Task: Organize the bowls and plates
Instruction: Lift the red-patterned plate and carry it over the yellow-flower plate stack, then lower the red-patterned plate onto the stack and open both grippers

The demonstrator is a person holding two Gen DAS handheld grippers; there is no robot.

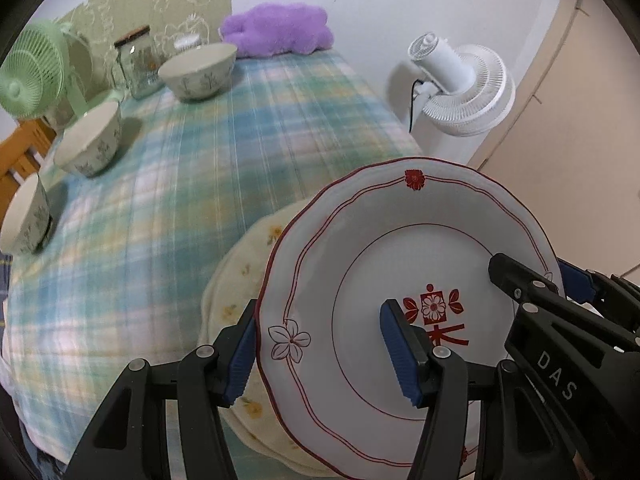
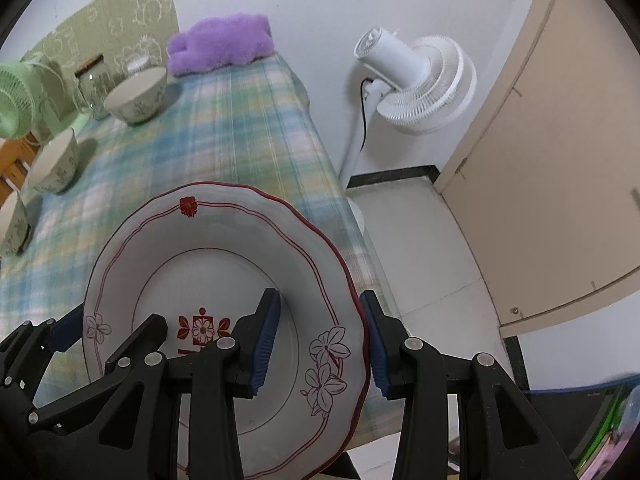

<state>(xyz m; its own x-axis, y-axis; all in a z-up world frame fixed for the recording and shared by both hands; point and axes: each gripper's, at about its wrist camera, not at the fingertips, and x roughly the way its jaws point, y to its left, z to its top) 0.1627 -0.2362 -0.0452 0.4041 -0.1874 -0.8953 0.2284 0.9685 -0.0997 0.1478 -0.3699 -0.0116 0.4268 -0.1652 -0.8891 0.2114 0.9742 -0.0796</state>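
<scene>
A white plate with red flower trim (image 1: 360, 248) (image 2: 216, 248) hangs tilted over the plaid tablecloth (image 1: 180, 184), carried by both grippers. My left gripper (image 1: 320, 354) is shut on its left rim, one blue pad under and one on top. My right gripper (image 2: 320, 342) is shut on the opposite rim. Under it lies a cream plate with yellow flowers (image 1: 240, 272). Three grey-patterned bowls stand apart along the left side: a large one (image 1: 198, 70) far back, a middle one (image 1: 90, 140) and a near one (image 1: 24, 216).
A glass jar (image 1: 138, 64), a green desk fan (image 1: 32, 76) and a purple plush (image 1: 280, 30) sit at the back of the table. A white standing fan (image 2: 416, 80) and a beige door (image 2: 540, 160) are past the table's right edge. A wooden chair (image 1: 20, 152) stands at the left.
</scene>
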